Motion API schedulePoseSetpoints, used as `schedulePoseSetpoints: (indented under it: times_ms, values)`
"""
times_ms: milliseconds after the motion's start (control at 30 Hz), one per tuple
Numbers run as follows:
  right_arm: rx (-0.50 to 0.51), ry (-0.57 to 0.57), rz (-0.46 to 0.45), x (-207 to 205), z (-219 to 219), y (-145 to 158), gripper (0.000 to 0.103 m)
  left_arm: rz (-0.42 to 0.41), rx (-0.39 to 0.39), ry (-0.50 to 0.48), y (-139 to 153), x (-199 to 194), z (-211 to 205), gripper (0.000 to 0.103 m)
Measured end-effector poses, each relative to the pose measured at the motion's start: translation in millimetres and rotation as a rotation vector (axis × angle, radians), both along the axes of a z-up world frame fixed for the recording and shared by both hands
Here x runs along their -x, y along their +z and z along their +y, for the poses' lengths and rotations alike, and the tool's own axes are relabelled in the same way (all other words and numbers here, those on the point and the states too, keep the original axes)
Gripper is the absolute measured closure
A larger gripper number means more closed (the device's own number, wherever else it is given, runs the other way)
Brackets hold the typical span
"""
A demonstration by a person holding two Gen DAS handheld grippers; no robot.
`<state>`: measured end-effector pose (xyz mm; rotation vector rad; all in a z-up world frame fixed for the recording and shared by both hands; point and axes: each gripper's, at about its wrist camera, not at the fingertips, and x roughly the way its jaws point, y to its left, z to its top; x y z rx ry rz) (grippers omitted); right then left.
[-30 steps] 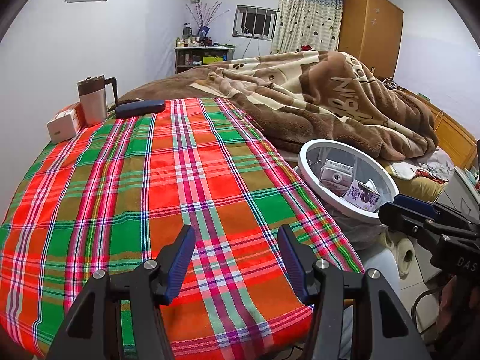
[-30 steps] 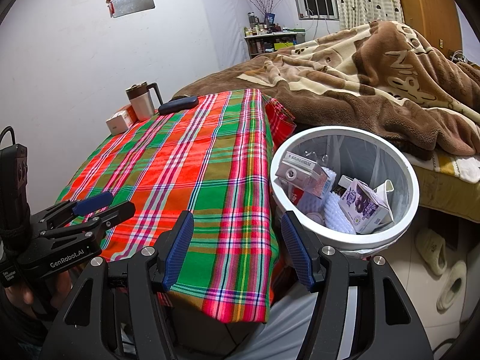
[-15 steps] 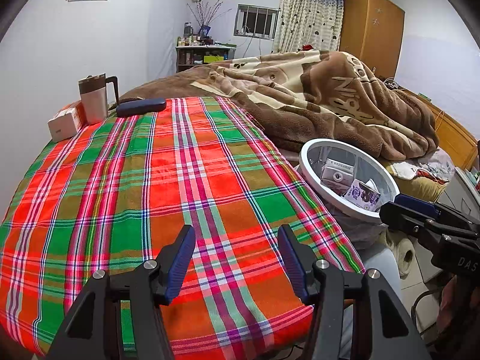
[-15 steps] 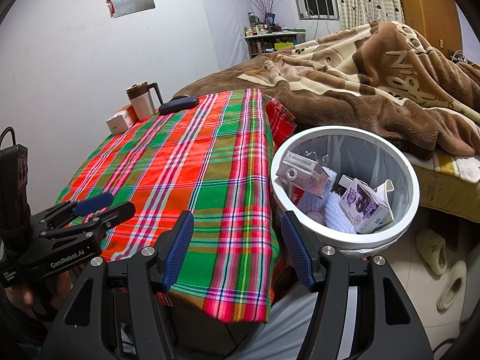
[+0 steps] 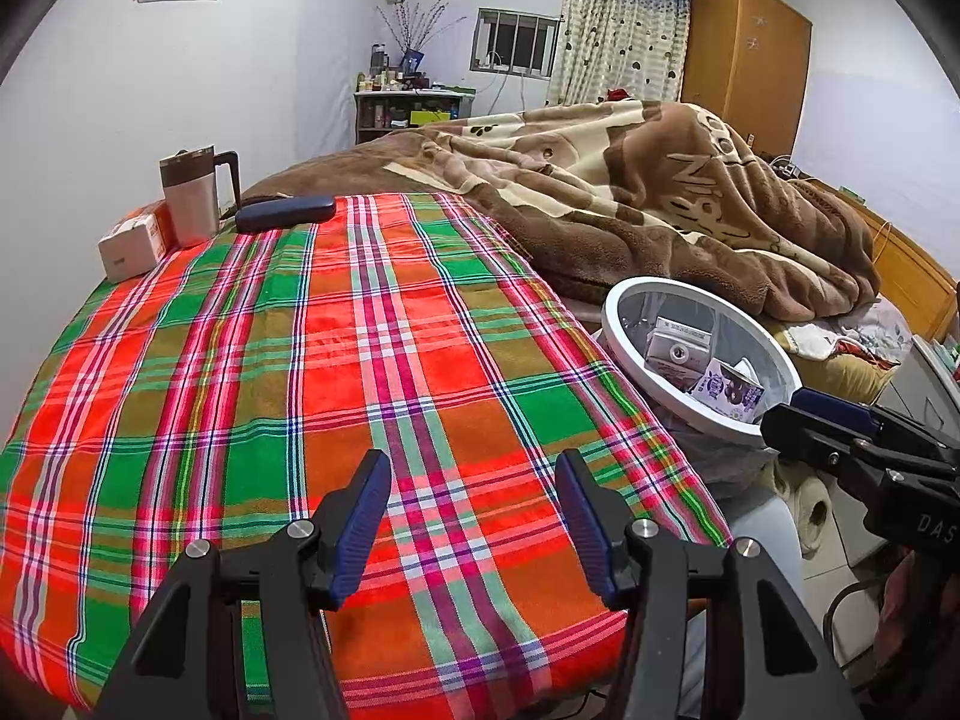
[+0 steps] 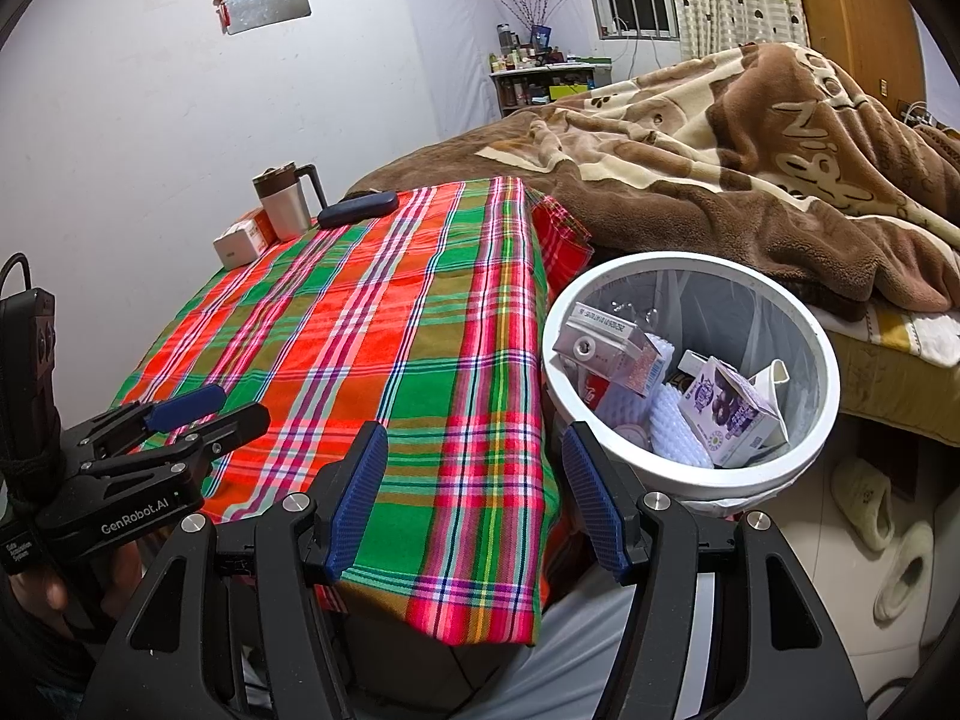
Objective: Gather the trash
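Observation:
A white trash bin (image 6: 819, 360) stands on the floor to the right of the plaid-covered table (image 6: 372, 324); it also shows in the left wrist view (image 5: 624, 306). Inside lie a grey carton (image 6: 606, 348), a purple carton (image 6: 729, 411), white foam pieces and a red can. My left gripper (image 5: 471, 516) is open and empty above the table's near edge. My right gripper (image 6: 474, 495) is open and empty, low over the table's front right corner, just left of the bin.
At the table's far left corner stand a lidded mug (image 5: 191, 195), a small white-orange box (image 5: 133, 243) and a dark blue case (image 5: 285, 213). A bed with a brown blanket (image 5: 660, 204) lies behind. Slippers (image 6: 882, 534) lie on the floor at right.
The left wrist view has shifted very slightly; both grippers stay open and nearly still. Nothing was taken hold of or let go.

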<state>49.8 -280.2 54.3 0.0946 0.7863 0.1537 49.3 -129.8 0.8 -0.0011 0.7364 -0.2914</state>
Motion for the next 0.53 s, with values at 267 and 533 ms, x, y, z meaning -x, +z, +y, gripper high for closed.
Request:
schedulePoseSetpoints:
  times_ms: [267, 533]
  values:
    - [0.0, 0.001, 0.0, 0.0, 1.0, -0.2, 0.041, -0.004, -0.012, 0.009, -3.6, 4.0, 8.3, 0.046]
    - [0.001, 0.001, 0.0, 0.0, 1.6, -0.2, 0.041, -0.006, -0.019, 0.021, -2.3, 3.2, 7.4, 0.046]
